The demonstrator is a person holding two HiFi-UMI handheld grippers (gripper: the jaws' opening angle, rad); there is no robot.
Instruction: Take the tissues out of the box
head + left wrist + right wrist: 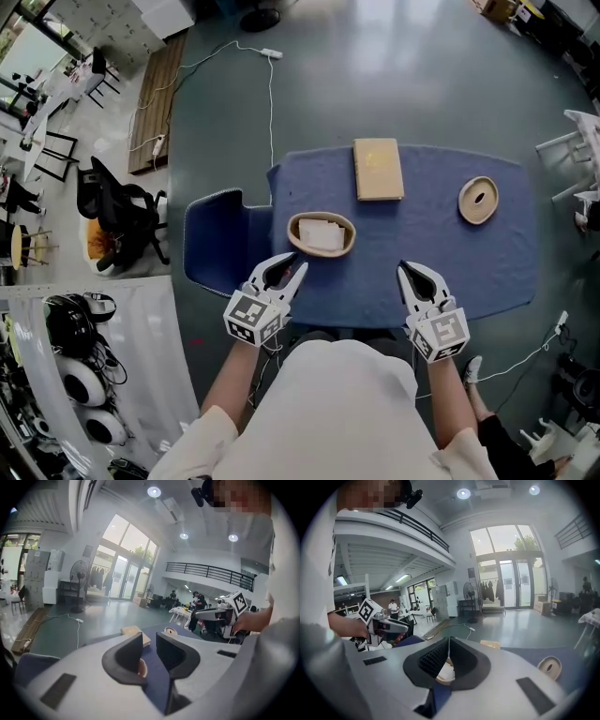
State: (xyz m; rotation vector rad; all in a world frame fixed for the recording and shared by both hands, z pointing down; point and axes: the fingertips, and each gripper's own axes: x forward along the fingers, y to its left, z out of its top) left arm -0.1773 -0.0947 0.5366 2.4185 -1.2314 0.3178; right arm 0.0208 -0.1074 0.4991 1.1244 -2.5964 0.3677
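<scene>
as white tissues (322, 235) lay in oval wooden holder (323, 254) with top open, both grippers hung at near edge of blue table (506, 272), pointed toward it, likely lining up first grab. left gripper (289, 269) just beside holder, jaws moderately apart, nothing between. right gripper (405, 270) further off to right, jaws pressed together, empty. tissues filled holder, untouched. round slotted lid (478, 200), probably holder's, lay well apart at right. flat wooden box (378, 169) behind holder, closed, contents unseen.
</scene>
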